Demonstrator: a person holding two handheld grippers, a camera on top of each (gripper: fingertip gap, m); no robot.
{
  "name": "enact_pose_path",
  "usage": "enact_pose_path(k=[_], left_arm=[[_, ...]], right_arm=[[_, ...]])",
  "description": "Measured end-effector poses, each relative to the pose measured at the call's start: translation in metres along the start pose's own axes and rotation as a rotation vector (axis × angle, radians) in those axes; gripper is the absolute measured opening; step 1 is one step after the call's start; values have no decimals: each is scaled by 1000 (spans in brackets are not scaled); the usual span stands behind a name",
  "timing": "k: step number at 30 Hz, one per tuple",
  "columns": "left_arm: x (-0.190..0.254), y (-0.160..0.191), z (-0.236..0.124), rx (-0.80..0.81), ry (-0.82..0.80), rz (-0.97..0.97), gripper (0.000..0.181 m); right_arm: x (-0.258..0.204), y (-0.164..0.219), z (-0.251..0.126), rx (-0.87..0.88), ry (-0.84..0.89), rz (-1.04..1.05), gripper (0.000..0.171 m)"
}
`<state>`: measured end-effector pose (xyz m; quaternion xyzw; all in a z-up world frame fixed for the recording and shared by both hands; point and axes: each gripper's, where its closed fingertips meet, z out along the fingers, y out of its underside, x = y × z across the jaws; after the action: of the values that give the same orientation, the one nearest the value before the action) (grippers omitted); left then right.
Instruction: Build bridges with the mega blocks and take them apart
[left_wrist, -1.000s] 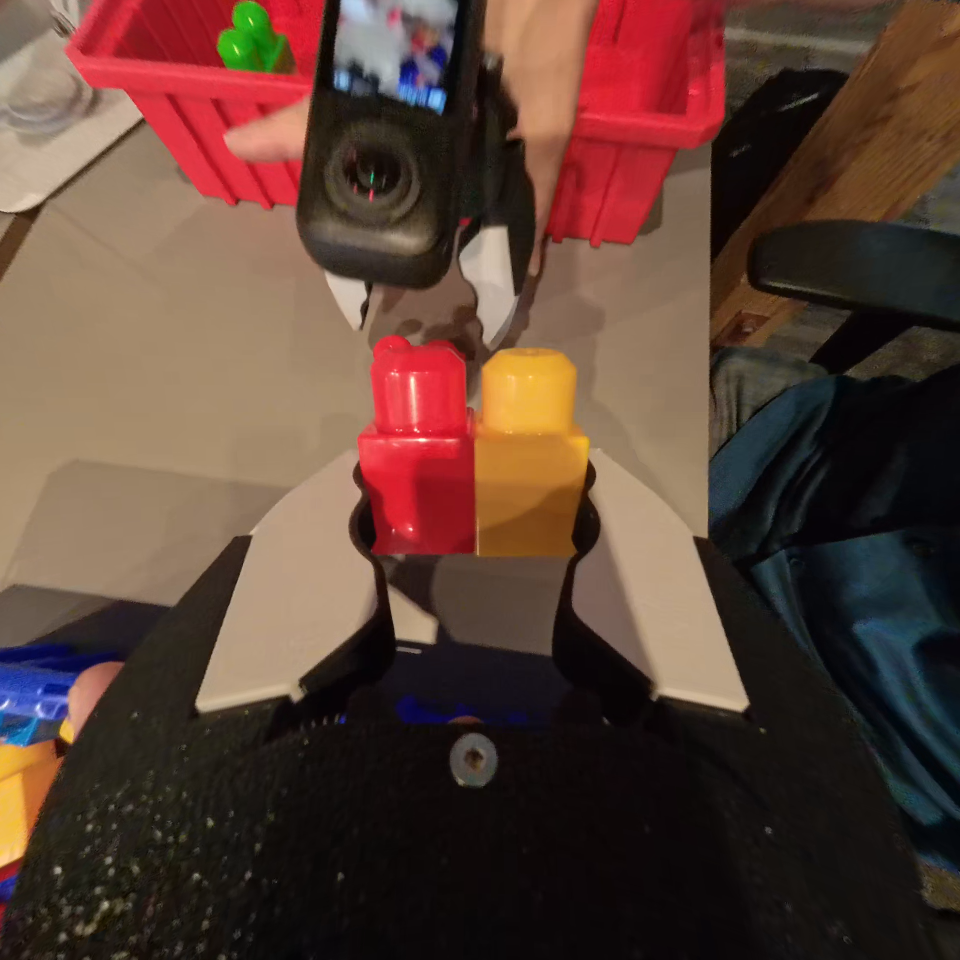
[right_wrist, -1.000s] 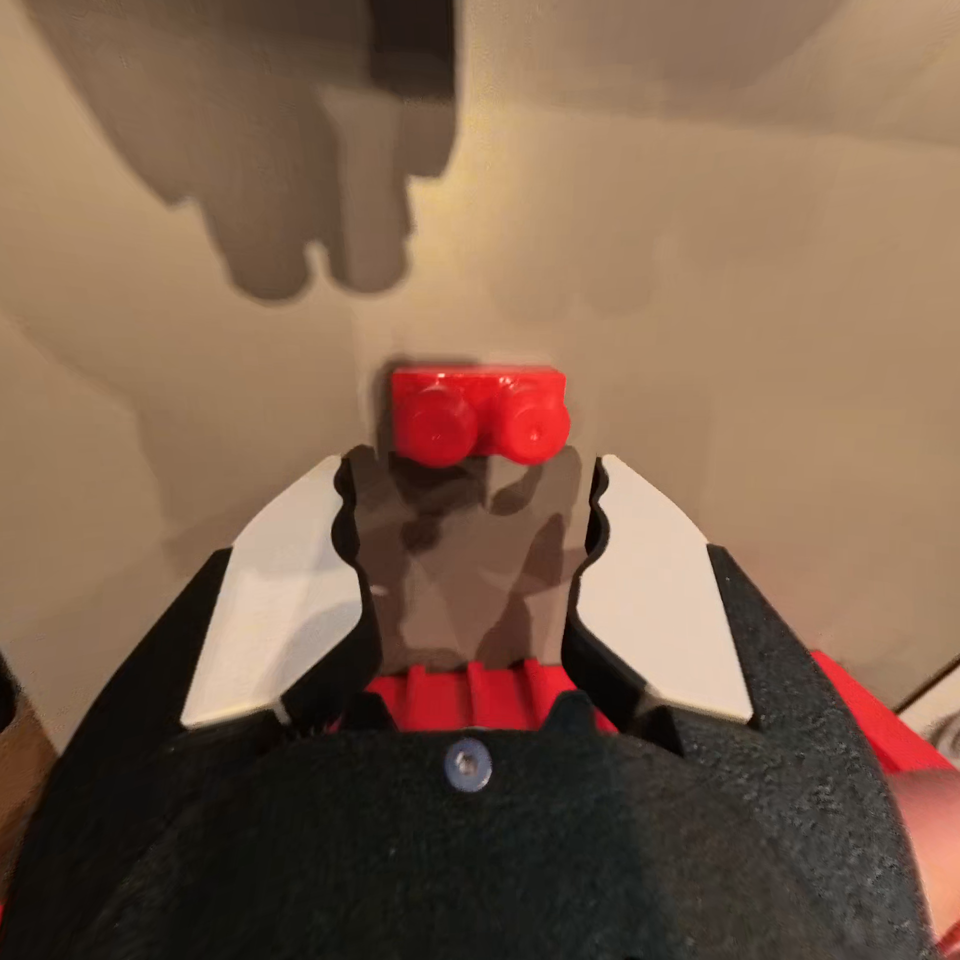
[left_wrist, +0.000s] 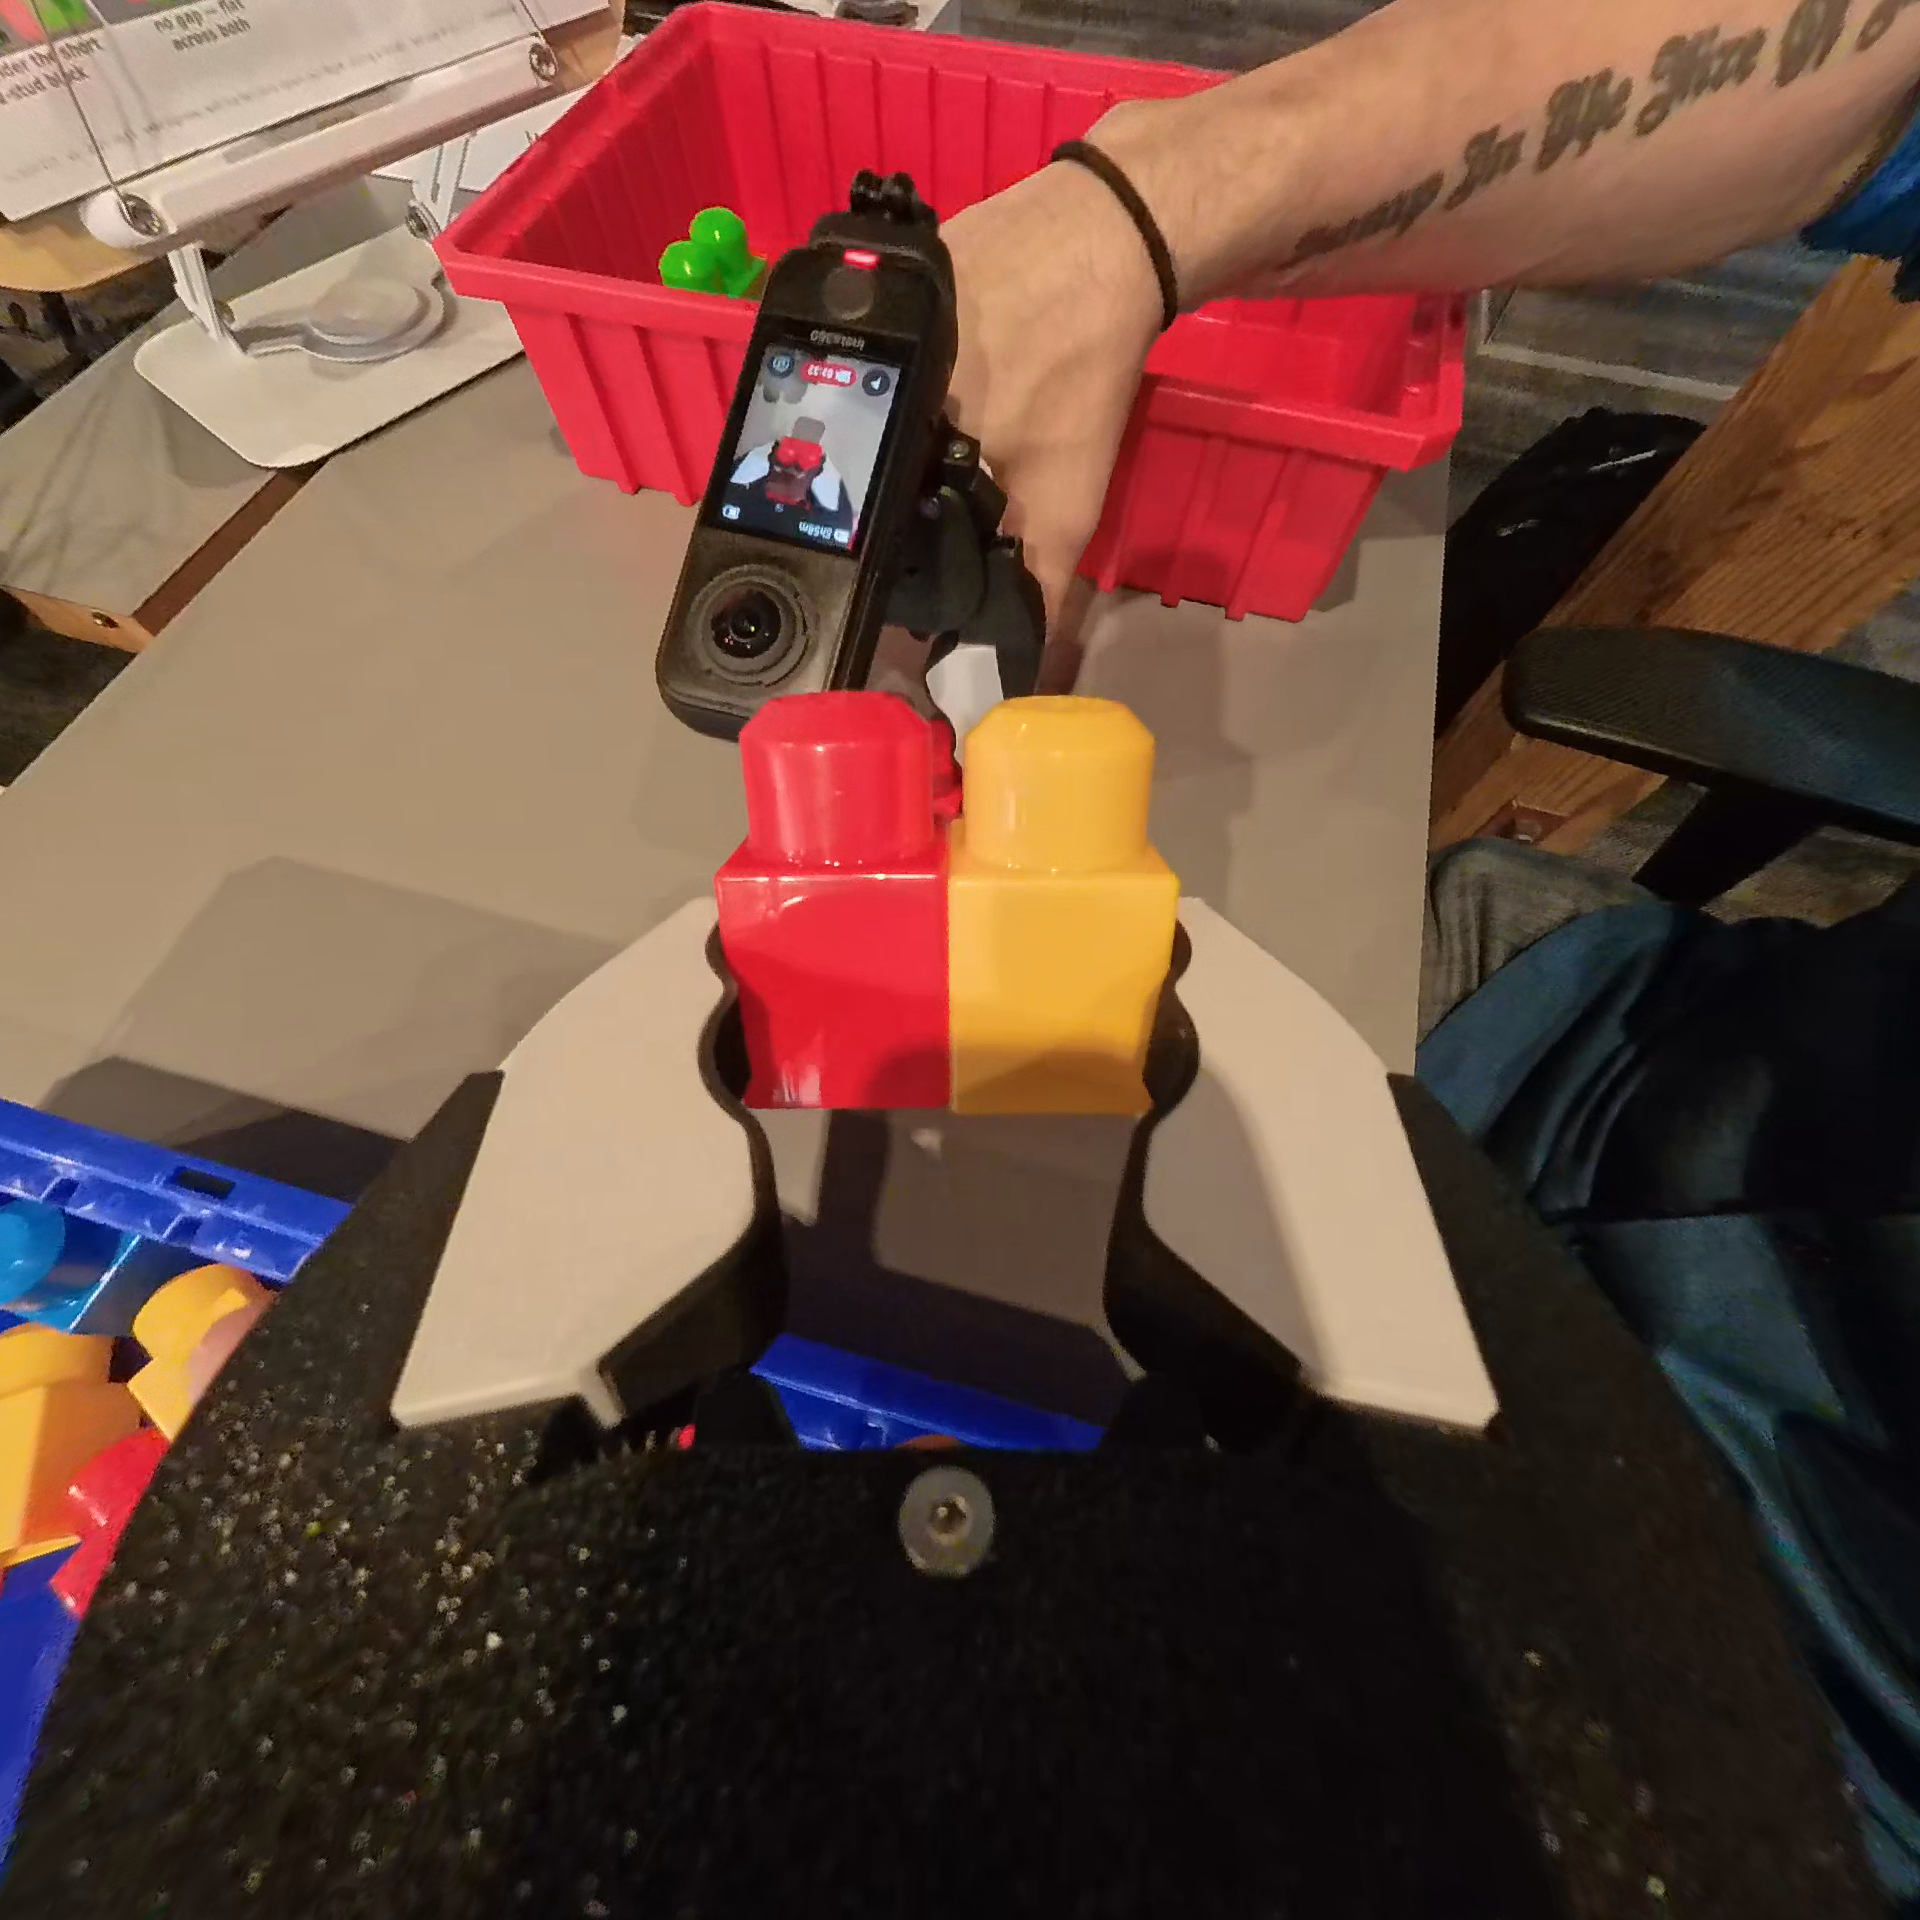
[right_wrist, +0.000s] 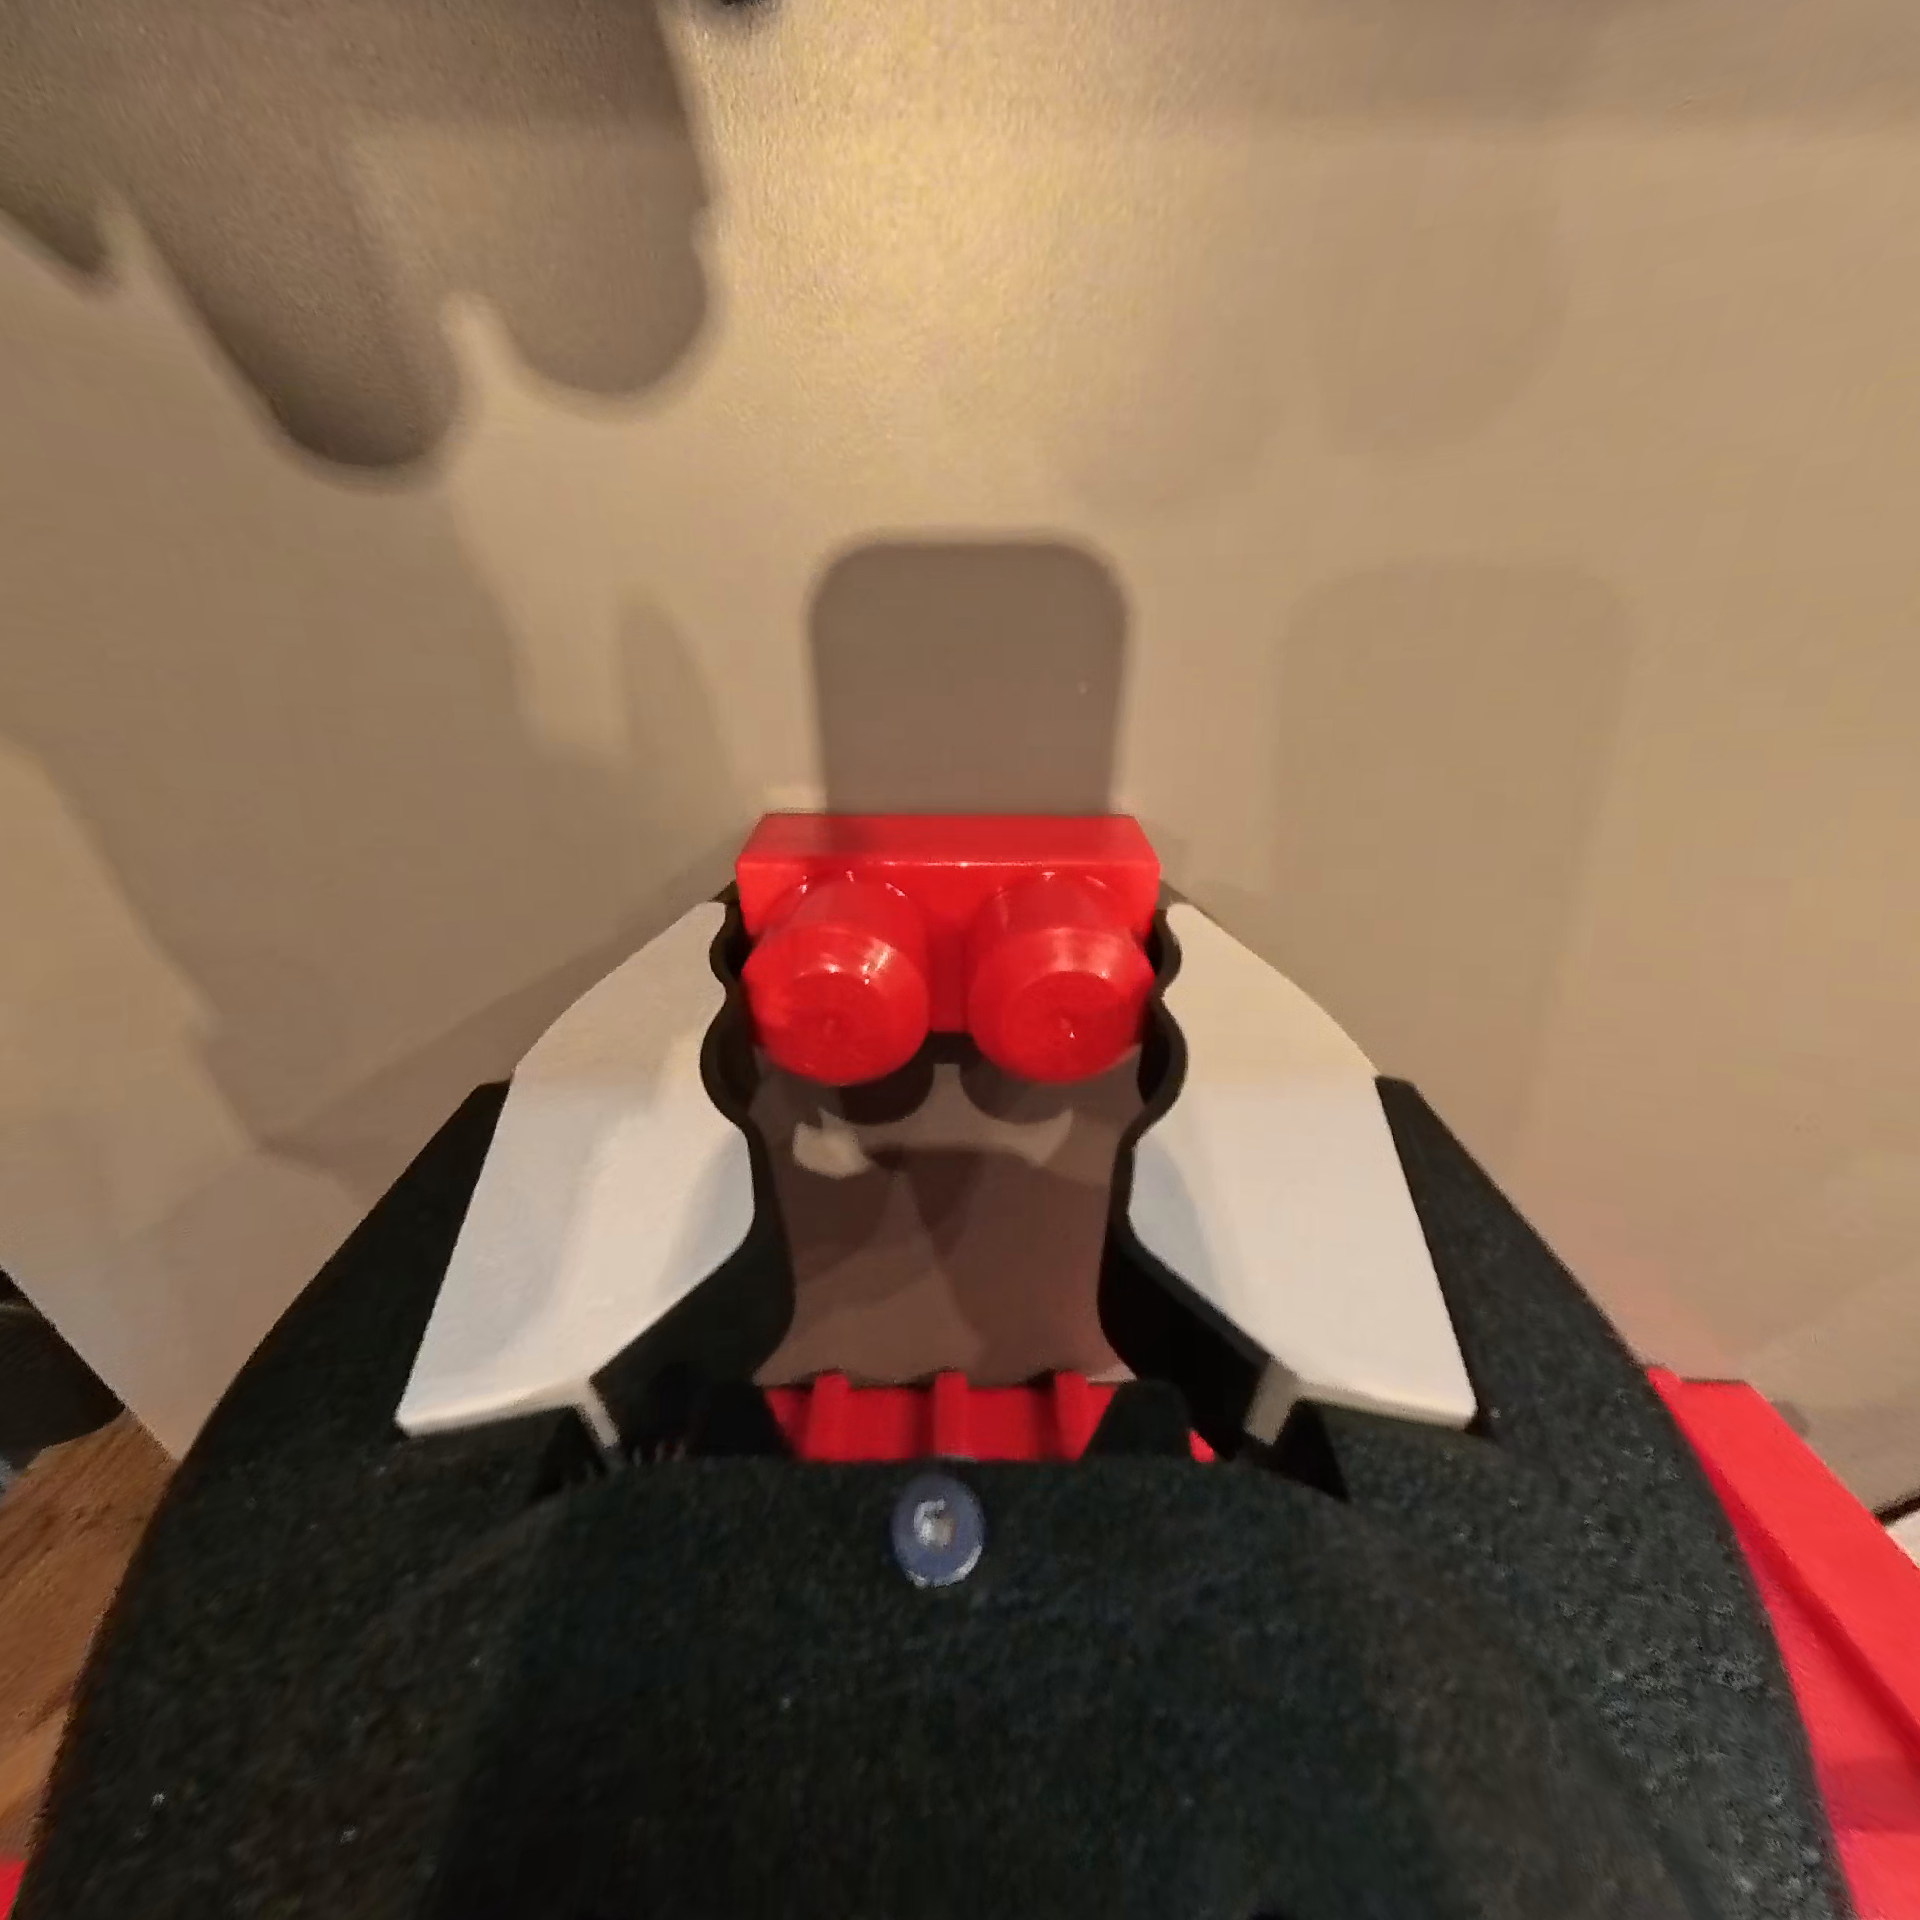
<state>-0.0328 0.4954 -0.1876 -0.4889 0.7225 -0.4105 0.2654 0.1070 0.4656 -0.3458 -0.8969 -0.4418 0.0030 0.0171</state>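
Left gripper (left_wrist: 948, 1023) clamped on red block (left_wrist: 836, 914) and yellow block (left_wrist: 1058, 904) side by side, studs up, likely bridge piers; right gripper (right_wrist: 945, 940) straddling two-stud red block (right_wrist: 945, 914) on table (right_wrist: 1455, 520), grip uncertain, likely the span.

Black office chair (left_wrist: 1704, 717), white stand (left_wrist: 281, 343)

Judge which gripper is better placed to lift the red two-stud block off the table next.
Right. The right gripper already straddles the red two-stud block, fingers at both its ends. The left gripper is occupied, clamped on an upright red block and yellow block.
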Motion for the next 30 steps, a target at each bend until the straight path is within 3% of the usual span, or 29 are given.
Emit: enact_pose_path(k=[5,14,19,24,30], left_arm=[[1,-2,2,9,-4,-19,75],[9,-43,10,142,9,-92,75],[21,-77,19,255,48,-116,75],[33,-104,32,340,101,-110,75],[46,-113,39,379,154,-89,75]], right_arm=[[8,3,-40,57,35,48,73],[6,10,-223,329,96,127,73],[-25,1,-293,425,22,103,73],[-58,-20,-314,452,-68,50,73],[-76,-40,-294,403,-125,-11,73]])
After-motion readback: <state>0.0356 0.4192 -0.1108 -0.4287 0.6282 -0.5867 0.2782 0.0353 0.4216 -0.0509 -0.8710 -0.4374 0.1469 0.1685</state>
